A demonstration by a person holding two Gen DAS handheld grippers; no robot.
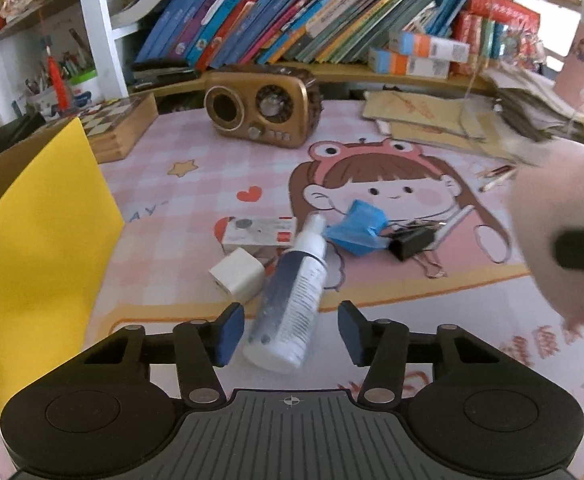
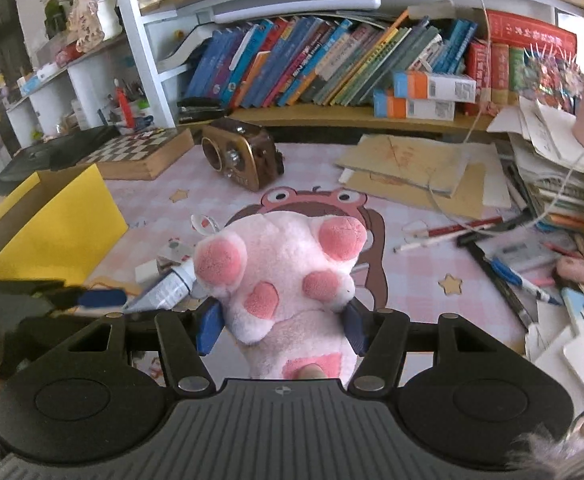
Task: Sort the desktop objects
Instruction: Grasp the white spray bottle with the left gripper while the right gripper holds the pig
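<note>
Left wrist view: low, close over desk (image 1: 212,184), facing bookshelf (image 1: 292,20). Right wrist view: higher, same heading. Shared: radio (image 1: 258,108), yellow box (image 1: 40,220).

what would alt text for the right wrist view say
The right gripper is shut on a pink plush toy above a pink cartoon desk mat. A yellow box stands left, with books shelved behind.
</note>
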